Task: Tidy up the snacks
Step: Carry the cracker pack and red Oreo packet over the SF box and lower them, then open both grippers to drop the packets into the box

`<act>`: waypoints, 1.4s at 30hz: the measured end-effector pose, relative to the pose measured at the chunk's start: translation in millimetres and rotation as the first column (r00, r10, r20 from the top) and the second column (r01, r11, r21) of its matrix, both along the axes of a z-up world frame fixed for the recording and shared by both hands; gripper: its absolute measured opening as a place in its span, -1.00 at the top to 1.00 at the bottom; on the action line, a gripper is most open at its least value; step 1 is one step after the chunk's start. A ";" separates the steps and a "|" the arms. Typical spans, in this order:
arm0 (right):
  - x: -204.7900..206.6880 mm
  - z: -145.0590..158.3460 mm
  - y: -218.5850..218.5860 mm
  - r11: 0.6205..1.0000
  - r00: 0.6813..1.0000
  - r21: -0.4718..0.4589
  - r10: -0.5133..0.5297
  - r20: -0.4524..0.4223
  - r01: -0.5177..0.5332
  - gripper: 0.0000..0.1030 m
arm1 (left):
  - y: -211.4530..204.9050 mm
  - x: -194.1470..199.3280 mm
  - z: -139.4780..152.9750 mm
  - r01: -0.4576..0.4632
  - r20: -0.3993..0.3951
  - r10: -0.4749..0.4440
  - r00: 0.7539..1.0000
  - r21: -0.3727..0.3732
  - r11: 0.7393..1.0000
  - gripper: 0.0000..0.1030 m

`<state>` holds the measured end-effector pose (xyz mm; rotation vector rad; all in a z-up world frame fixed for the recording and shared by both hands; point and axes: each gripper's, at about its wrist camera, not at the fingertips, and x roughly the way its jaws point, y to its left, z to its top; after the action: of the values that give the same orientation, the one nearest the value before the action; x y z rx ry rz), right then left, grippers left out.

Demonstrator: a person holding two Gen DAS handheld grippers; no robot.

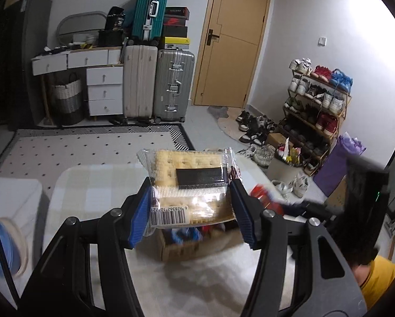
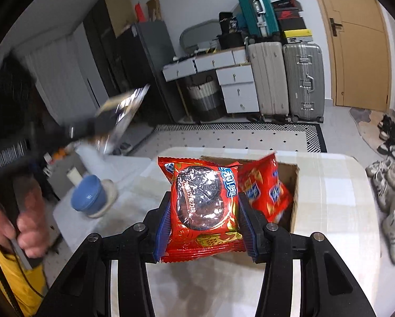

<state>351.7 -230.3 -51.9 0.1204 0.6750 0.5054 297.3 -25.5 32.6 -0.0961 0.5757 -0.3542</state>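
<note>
A: status? both grippers loaded?

B: yep. left gripper (image 1: pixel 191 206) is clamped on the clear cracker pack (image 1: pixel 191 185), blue pads (image 1: pixel 139 214) on both side edges, pack held up in the air above the cardboard box (image 1: pixel 181 248). right gripper (image 2: pixel 204 219) is clamped on the red cookie pack (image 2: pixel 205 206), also in the air, just over the near edge of the box (image 2: pixel 290 200)

A: what's already in the box?

B: at least one more red pack (image 2: pixel 266 192) leaning against the right wall. rest of the inside is hidden by the held pack

A: risks?

B: 1) cracker pack is pinched by its soft film sides only, looks bowed between the pads, so a fast swing could let it slip or twist out. squeeze harder and the crackers prob crack
2) both grippers are near each other over the same box (left one shows blurred in the right wrist view), so they could clip each other if both go down at once
3) box sits on the table (image 2: pixel 335 185) unrestrained, a finger catching its wall could shove it
4) blue bowl (image 2: pixel 89 195) sits near the left side, elbow room is tight there

A: so one at a time

B: yeah, imo right first, it's closest to the opening
</note>
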 end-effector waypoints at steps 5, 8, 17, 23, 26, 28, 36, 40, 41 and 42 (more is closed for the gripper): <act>30.7 -16.3 16.2 0.996 1.000 -0.086 0.010 -0.002 -0.010 0.10 | -2.9 78.2 -0.1 0.027 -0.069 -0.032 0.997 -0.062 0.998 -0.06; 39.0 -29.1 23.9 0.991 1.000 -0.135 0.019 0.003 -0.019 0.10 | -3.3 119.2 -7.2 0.015 -0.113 -0.024 0.993 -0.083 0.996 -0.06; 54.9 -57.2 40.8 0.954 0.998 -0.296 0.057 0.030 -0.046 0.09 | -29.9 177.0 -48.1 0.030 -0.181 -0.036 0.983 -0.033 0.999 -0.06; 56.2 -64.2 37.7 0.956 0.998 -0.291 0.054 0.030 -0.043 0.02 | -50.3 194.9 -64.0 0.055 -0.204 -0.054 0.977 -0.003 0.999 -0.06; 48.3 -60.2 35.2 0.964 0.998 -0.267 0.036 0.049 -0.021 -0.33 | -60.2 198.0 -69.0 0.067 -0.209 -0.062 0.976 0.016 0.998 -0.06; 47.2 -56.7 30.9 0.971 0.998 -0.236 0.036 0.057 -0.022 -0.66 | -66.8 201.5 -72.2 0.077 -0.216 -0.069 0.974 0.027 0.997 -0.06; 33.3 -44.8 14.8 0.981 0.993 -0.191 0.006 0.119 0.017 -0.66 | -88.4 207.4 -83.1 0.114 -0.239 -0.096 0.966 0.065 0.991 -0.06; 16.2 -36.2 1.6 0.991 0.987 -0.131 -0.004 0.158 0.025 -0.69 | -100.1 208.4 -91.8 0.137 -0.262 -0.109 0.959 0.090 0.987 -0.06; 12.5 -34.6 -0.8 0.992 0.986 -0.125 -0.010 0.165 0.031 -0.70 | -100.7 206.5 -96.1 0.148 -0.272 -0.117 0.955 0.098 0.984 -0.06; 9.1 -33.0 -3.5 0.992 0.985 -0.122 -0.016 0.169 0.037 -0.70 | -103.5 206.4 -100.4 0.152 -0.280 -0.116 0.953 0.110 0.982 -0.06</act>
<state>360.8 -233.8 -84.9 -0.0306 0.5372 0.4415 503.7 -129.1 -67.8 0.0216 0.8803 -0.4378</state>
